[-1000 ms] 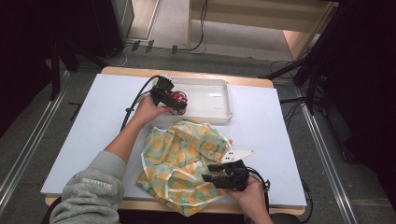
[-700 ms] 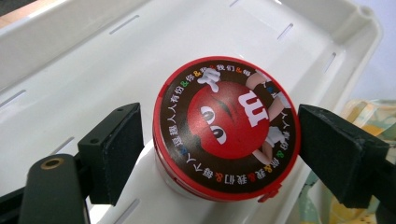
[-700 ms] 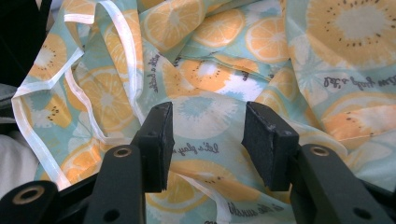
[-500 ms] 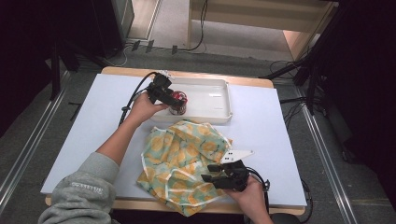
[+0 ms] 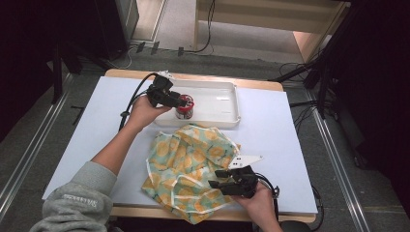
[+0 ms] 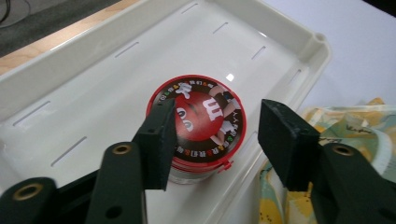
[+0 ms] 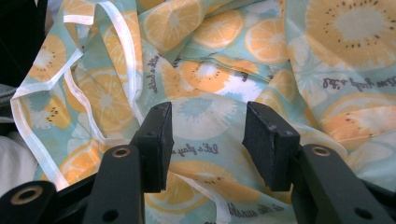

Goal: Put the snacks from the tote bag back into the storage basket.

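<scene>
We're working the small round candy tub with the red printed lid [image 6: 201, 125], sitting in the near-left part of the white plastic tray [image 6: 116, 60], close to the tray's near wall. It's looking like a rigid, light plastic container; the smooth curved wall could be slippery, so we're judging the best hold to be across its sides just below the lid rim, pads square to the wall.

The left gripper [image 6: 217, 133] is hanging over the tub with its jaws apart. They have just been closing from wide to about halfway. The tub is showing between them in the left gripper view, but the pads seem to be above the lid, not touching it; the angle makes this hard to confirm.

The right gripper [image 7: 205, 140] is resting over the soft, crumpled orange-slice-print cloth [image 5: 193, 164] at the near edge of the white table [image 5: 87, 140], jaws apart, nothing pinched.

Against the earlier frames, the left hand [image 5: 145, 112] is sitting a little farther up and back from the tub; the right hand, cloth and tub are unchanged.
</scene>
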`<state>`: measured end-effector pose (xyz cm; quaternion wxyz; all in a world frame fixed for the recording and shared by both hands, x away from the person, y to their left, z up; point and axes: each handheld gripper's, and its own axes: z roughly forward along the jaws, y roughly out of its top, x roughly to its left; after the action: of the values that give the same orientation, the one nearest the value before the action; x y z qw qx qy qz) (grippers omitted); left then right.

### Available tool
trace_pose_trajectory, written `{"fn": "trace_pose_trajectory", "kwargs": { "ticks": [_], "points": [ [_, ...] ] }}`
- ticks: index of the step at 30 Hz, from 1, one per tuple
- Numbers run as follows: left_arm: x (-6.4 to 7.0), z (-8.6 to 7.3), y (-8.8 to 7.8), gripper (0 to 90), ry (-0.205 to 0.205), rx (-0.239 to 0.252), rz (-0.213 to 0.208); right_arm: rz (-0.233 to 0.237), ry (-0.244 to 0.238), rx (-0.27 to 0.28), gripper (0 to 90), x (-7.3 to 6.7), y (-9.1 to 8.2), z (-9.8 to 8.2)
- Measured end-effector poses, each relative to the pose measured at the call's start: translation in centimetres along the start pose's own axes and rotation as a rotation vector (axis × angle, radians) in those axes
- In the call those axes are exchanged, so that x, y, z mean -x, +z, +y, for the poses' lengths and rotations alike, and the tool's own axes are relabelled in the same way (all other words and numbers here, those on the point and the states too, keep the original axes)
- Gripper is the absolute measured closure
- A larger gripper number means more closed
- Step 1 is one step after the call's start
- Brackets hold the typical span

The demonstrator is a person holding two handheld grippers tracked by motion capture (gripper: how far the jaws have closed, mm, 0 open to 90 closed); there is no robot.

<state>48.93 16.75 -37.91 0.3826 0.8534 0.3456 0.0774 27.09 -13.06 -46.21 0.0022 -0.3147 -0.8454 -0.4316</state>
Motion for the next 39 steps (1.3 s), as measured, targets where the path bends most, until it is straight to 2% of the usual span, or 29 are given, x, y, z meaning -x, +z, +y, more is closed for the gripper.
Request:
{"fn": "trace_pose_trajectory", "kwargs": {
  "ticks": [3, 7, 9, 12, 16, 35, 39],
  "points": [
    [0.2, -0.2, -0.2, 57.0, -0.004, 0.009, -0.019, 0.002, 0.004, -0.002, 53.0, 0.0, 0.0, 0.0],
    [0.6, -0.4, -0.1, 65.8, 0.000, -0.011, -0.041, 0.002, 0.004, 0.002, 52.8, 0.0, 0.0, 0.0],
    [0.8, -0.6, 0.0, 70.0, 0.010, -0.018, -0.038, 0.001, 0.006, 0.003, 52.8, 0.1, 0.0, 0.0],
    [0.9, -1.1, 0.2, 77.6, -0.003, -0.009, -0.052, -0.001, 0.008, 0.006, 52.5, 0.1, 0.0, 0.0],
    [1.1, -1.6, 0.6, 84.3, 0.000, -0.007, -0.058, 0.000, 0.008, 0.007, 52.3, 0.1, 0.0, 0.0],
    [1.7, -2.7, 2.5, 86.6, 0.031, -0.050, -0.045, -0.003, 0.010, 0.007, 51.7, 0.1, -0.1, 0.0],
    [1.7, -2.8, 2.6, 86.6, 0.027, -0.052, -0.044, -0.004, 0.009, 0.008, 51.7, 0.1, -0.1, 0.0]
  ]
}}
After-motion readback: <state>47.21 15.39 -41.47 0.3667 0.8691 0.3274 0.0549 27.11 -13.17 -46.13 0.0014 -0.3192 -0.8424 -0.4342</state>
